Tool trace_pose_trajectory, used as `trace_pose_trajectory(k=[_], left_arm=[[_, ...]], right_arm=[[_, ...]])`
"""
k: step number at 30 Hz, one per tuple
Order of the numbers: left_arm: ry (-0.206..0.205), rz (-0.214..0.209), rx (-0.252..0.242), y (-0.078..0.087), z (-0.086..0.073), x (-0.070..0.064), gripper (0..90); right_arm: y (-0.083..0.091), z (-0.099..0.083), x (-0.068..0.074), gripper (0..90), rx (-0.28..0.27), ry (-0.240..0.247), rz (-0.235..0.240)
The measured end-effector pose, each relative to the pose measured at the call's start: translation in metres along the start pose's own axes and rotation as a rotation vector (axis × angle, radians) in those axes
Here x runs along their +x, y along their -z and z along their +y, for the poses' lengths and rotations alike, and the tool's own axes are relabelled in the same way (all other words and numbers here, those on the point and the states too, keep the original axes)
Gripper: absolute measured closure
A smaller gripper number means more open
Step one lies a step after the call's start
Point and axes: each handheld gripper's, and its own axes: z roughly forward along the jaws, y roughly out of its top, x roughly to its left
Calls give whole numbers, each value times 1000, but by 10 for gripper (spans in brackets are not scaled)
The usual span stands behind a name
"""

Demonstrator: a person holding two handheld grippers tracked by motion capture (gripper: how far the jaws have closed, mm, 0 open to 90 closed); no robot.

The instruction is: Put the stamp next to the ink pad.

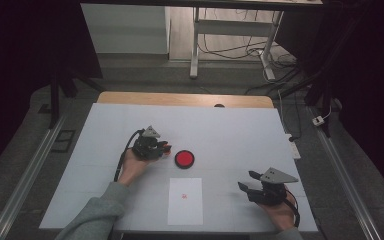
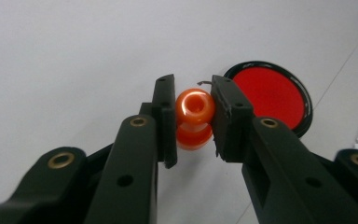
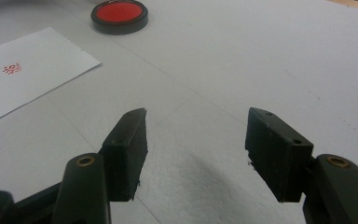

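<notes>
A: Eyes on the orange stamp: it sits right between the jaws of the left gripper, both jaws pressing its sides, glossy top facing the camera.

B: So pinched tight. And where is it on the table?

A: Left of centre, just beside the red ink pad. From the high view the left gripper points toward the pad, stamp at its tip. I cannot tell whether the stamp touches the table.

B: And in front of the pad?

A: A white paper, nearer the person, with a small red mark on it.

B: The other hand?

A: The right gripper rests well apart, near the table's right front corner, its jaws spread wide with nothing between them. Its own view shows the gripper over bare table, paper and pad farther off.
</notes>
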Motion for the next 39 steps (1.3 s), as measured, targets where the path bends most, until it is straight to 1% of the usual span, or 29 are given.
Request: trace_pose_trajectory(k=[6,8,10,16,20,21,23,26,30,32,34,36,39], left_arm=[[-7,7,12,-5,-2,-1,716],[-9,13,14,-6,-2,-1,716],[-12,16,20,-7,-3,-1,715],[-17,14,31,-10,-5,0,711],[-13,10,26,-10,-6,0,702],[-14,9,23,-10,-6,0,678],[-10,9,9,-7,-5,0,600],[32,-1,-26,-1,-4,1,546],[51,-1,-70,8,-1,0,467],[53,-7,-82,11,0,0,431],[56,-23,-83,15,0,-1,397],[50,-22,-79,20,0,-2,372],[47,-25,-87,30,-1,-5,347]], right_arm=[[0,0,-1,379,4,0,3],[0,0,-1,378,7,1,-6],[0,0,-1,378,6,-1,1],[-1,-1,0,378,6,-2,6],[-1,-1,-1,378,8,-4,7],[-1,-1,-1,378,6,-6,6],[-1,-1,-1,378,9,-4,6],[0,-1,-1,378,9,-3,6],[0,-1,-1,377,9,-3,6],[-1,-1,-1,376,10,-3,6],[0,-1,-1,376,8,-3,4],[0,-1,-1,376,3,-4,-1],[1,-1,-3,376,12,-1,-6]])
